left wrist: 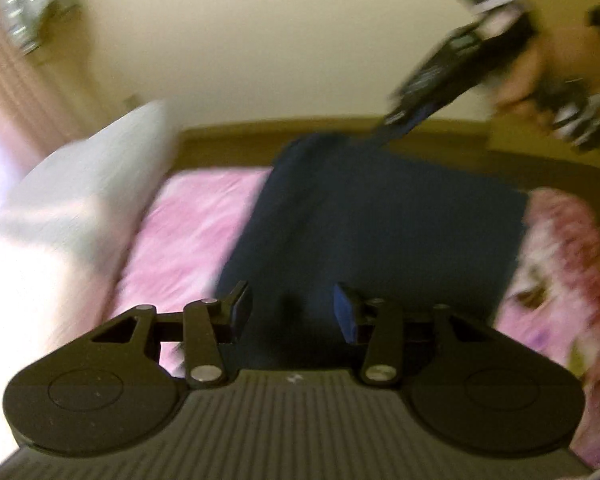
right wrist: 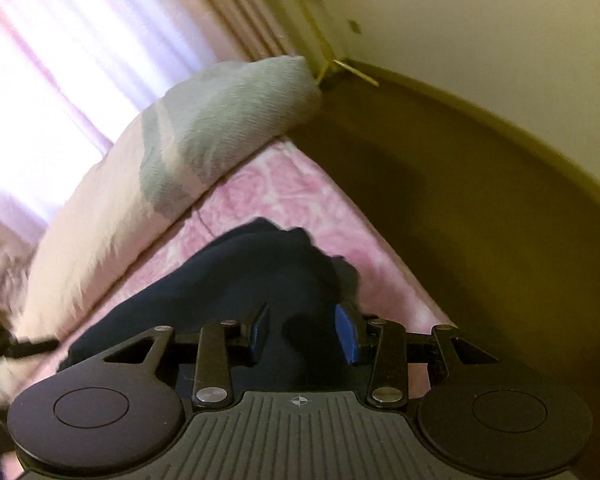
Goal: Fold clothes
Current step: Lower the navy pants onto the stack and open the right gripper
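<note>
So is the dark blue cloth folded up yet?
Cannot tell. The dark blue cloth lies mostly flat on the pink bed cover, one end bunched.

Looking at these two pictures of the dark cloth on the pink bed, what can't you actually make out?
- What garment the navy cloth is: motion blur in both views, near part behind the left claw.
- Whether the right claw pinches cloth: fabric lies between its open fingers, contact unclear.
- The shiny thing top left, left view: blurred.
- The person's hand: smeared, cut by the edge.

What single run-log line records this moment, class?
left tongs: open | right tongs: open | dark navy cloth garment: on pink patterned bedspread | fold: unfinished
</note>
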Tool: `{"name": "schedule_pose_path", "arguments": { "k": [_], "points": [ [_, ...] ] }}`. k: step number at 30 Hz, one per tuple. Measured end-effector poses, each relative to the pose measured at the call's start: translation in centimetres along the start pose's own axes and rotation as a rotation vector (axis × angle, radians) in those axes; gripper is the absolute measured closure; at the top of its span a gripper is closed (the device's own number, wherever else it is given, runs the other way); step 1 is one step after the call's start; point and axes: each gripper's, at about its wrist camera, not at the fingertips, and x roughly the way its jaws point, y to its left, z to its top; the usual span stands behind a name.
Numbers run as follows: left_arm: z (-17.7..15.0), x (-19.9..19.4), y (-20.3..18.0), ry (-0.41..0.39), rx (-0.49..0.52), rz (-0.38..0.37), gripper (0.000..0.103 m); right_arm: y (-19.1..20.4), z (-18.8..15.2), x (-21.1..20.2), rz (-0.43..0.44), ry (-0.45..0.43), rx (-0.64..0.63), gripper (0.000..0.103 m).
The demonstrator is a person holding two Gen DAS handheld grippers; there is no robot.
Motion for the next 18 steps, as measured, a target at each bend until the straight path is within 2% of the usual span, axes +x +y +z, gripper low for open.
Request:
{"name": "schedule_pose_path", "arguments": {
  "k": [3, 6, 10, 13, 15, 18],
  "points": [
    [2.3, 2.3, -3.2, -0.023, 0.022, -0.098, 0.063, -2.3, 1.2, 0.7, 0.072, 0.037, 0.113, 0.063],
    [2.7, 4.9, -5.7, 0.052, 0.033, -0.182, 0.065, -4.2, 2.4, 1.9, 0.147, 0.091, 0.209, 0.063],
    [1.5, 6.0, -6.4, 0.079, 0.008, -0.186, 0.064, -5.4, 3.5, 5.4, 0.251, 0.211, 0.294, 0.063],
    [1.2, 5.8, -6.1, 0.082, -0.007, -0.176, 0.064, -5.0, 5.2, 7.3, 0.241, 0.229, 0.234, 0.063],
    [0.9, 5.9, -6.2, 0.080, -0.005, -0.169, 0.064, -4.6, 5.7, 7.9, 0.227, 0.223, 0.193, 0.067],
    [0.6, 6.2, -6.1, 0.076, 0.006, -0.169, 0.064, -5.1, 6.3, 8.2, 0.255, 0.193, 0.214, 0.067]
  ]
}}
